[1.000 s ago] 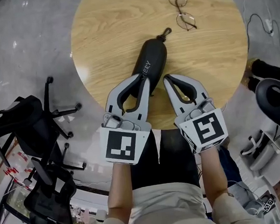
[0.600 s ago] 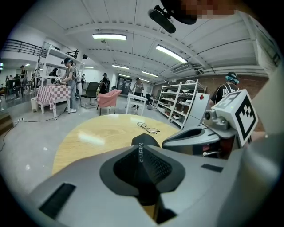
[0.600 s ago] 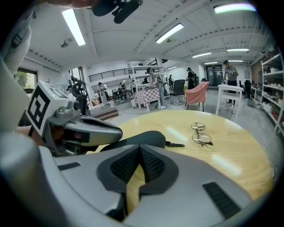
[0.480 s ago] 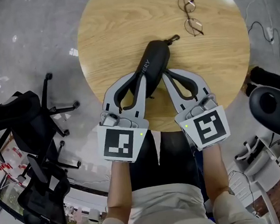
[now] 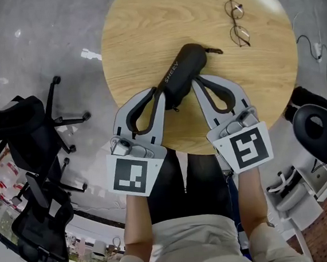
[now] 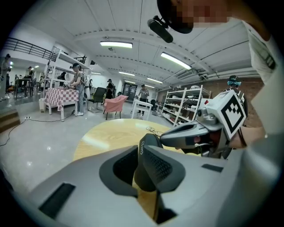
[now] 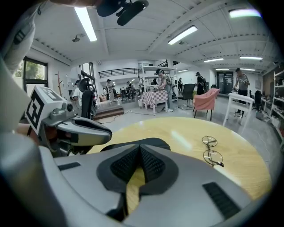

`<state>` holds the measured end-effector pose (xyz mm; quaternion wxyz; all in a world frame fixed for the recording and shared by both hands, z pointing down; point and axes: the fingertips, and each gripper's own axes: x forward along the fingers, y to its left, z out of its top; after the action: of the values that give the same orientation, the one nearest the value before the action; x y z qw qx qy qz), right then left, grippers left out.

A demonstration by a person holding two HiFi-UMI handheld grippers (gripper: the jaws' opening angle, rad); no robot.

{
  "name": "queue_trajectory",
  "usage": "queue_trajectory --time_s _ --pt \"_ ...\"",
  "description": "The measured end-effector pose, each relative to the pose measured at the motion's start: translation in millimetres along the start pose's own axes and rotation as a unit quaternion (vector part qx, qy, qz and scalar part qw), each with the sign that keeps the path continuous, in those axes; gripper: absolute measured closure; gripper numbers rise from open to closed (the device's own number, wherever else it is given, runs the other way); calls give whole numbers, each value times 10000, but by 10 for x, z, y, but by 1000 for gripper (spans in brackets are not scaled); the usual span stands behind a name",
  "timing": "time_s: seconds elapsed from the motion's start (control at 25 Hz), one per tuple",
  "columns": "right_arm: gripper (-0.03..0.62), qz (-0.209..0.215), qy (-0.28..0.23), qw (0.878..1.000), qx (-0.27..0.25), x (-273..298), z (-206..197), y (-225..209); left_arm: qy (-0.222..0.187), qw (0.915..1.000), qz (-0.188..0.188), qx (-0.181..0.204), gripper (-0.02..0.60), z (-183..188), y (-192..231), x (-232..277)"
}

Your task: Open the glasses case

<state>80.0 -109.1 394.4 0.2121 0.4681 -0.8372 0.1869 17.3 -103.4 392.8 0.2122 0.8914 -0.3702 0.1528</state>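
A black zipped glasses case (image 5: 184, 72) lies slantwise on the round wooden table (image 5: 137, 38), lid closed, its zip pull toward the far right. My left gripper (image 5: 161, 91) is shut, and its tips rest against the near left side of the case (image 6: 148, 148). My right gripper (image 5: 194, 82) is also shut with nothing between its pads, and its tips sit at the case's near right side. From the right gripper view the case (image 7: 133, 142) shows as a dark strip just past the shut pads. A pair of thin wire glasses (image 5: 237, 22) lies folded open at the far right of the table.
Black office chairs (image 5: 29, 140) stand on the grey floor left of the table, and another chair (image 5: 325, 140) stands at the right. The table's near edge lies just under both grippers. Shelves, tables and people stand far off in the hall.
Both grippers have moved forward over the table's near edge, and their tips now flank the near end of the case. The case and the glasses have stayed in place.
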Motion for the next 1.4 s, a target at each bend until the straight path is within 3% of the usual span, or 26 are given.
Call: queue_trajectory --time_s 0.12,0.24,0.6,1.12,1.4 --pt "572 16 21 10000 -63 25 19 19 -8 10000 18 39 544 -31 28 -85" --pt "572 21 61 9999 -128 54 34 28 62 9997 -66 207 430 -67 28 -118" --pt "572 55 69 9995 -287 177 116 -13 540 9908 -489 1144 292 -203 -31 -123" --pt "572 202 81 9994 -282 354 231 -2 929 9868 -442 1251 236 -499 -32 194" --pt "572 323 -1 9994 -153 463 340 78 1005 9854 -54 1370 232 -513 89 309"
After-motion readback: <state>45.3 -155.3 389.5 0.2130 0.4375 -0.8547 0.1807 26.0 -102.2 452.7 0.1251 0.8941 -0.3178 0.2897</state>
